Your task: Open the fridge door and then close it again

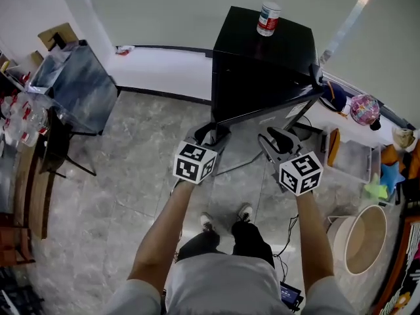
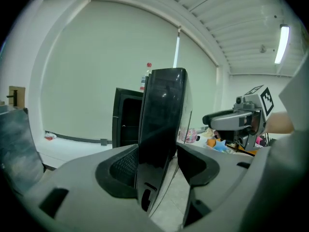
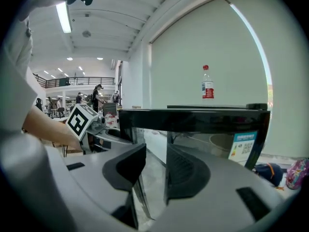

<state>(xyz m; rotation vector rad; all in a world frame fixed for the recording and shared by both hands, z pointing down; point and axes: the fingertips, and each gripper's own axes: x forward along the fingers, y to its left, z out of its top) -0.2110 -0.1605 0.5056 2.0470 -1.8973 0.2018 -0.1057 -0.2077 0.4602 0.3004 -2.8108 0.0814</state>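
From my screen the fridge is black and highly glossy. Its door is as smooth as dark glass and mirrors the room. The bottle looks like clear plastic with a red cap. The floor is grey marbled stone tile with a dull sheen. My left gripper and right gripper are matt grey plastic, and their black pads are finely ribbed. The tub looks like smooth cream plastic.
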